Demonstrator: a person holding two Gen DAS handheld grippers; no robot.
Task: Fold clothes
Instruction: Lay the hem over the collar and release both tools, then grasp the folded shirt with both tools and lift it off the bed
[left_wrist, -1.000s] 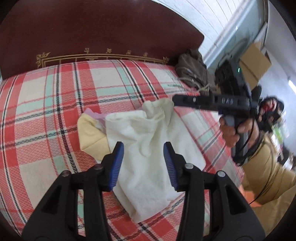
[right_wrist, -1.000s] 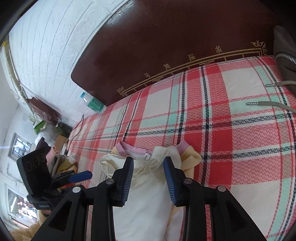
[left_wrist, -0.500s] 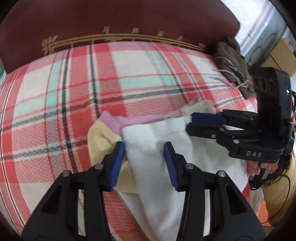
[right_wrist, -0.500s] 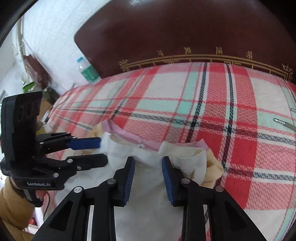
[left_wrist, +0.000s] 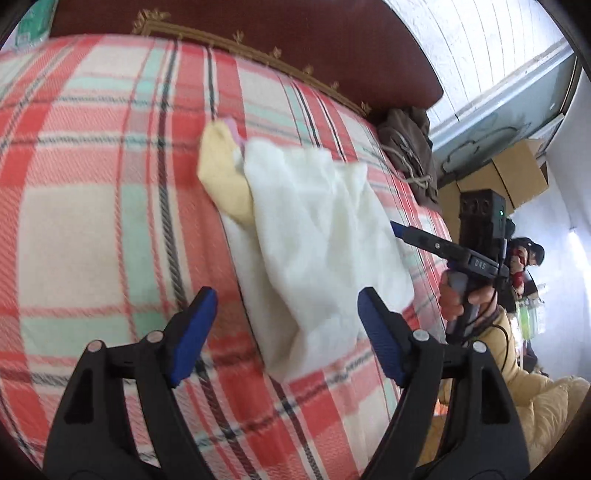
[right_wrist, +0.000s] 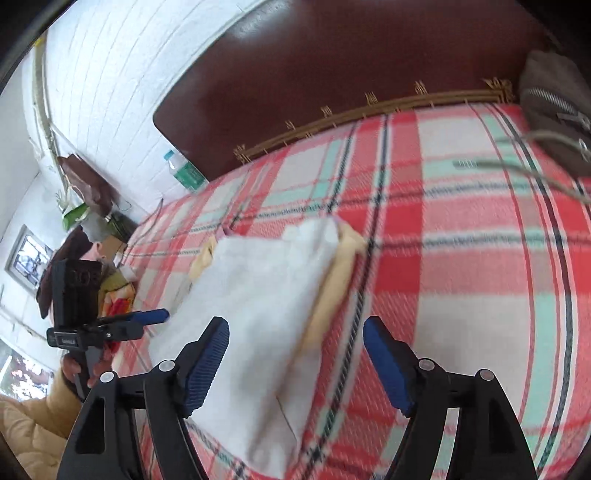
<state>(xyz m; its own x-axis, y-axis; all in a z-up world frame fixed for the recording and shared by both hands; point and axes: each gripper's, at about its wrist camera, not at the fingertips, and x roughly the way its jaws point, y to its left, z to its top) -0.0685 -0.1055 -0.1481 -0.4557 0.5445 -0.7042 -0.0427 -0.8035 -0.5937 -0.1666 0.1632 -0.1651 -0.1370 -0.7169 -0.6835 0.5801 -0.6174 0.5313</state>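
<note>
Left wrist view: the left tongs (left_wrist: 286, 310) stand wide apart, having just been opening, with nothing pinched; the near corner of the cream garment (left_wrist: 325, 236) lies on the bed beyond and between the blue pads, which press on none of it. The cloth looks released on purpose, laid flat so the fold can settle under its own weight. It is soft, slightly fuzzy fabric, folded into a rough oblong, with a pale yellow layer (left_wrist: 225, 184) and a sliver of pink trim peeking out at its far end. Under it the plaid bedspread (left_wrist: 92, 192), coarse-woven in red, cream and mint, gives a grippy, yielding base. To the right of these tongs the right tongs (left_wrist: 400, 230) hover at the garment's edge.

In the right wrist view the right tongs (right_wrist: 295, 362) are likewise spread, freshly opened and empty, the garment (right_wrist: 258, 295) lying ahead and a little left of them. Far beyond, a dark padded headboard (right_wrist: 332, 66) with gilt edging; at far right a brown bag (right_wrist: 554, 107) with cords.
</note>
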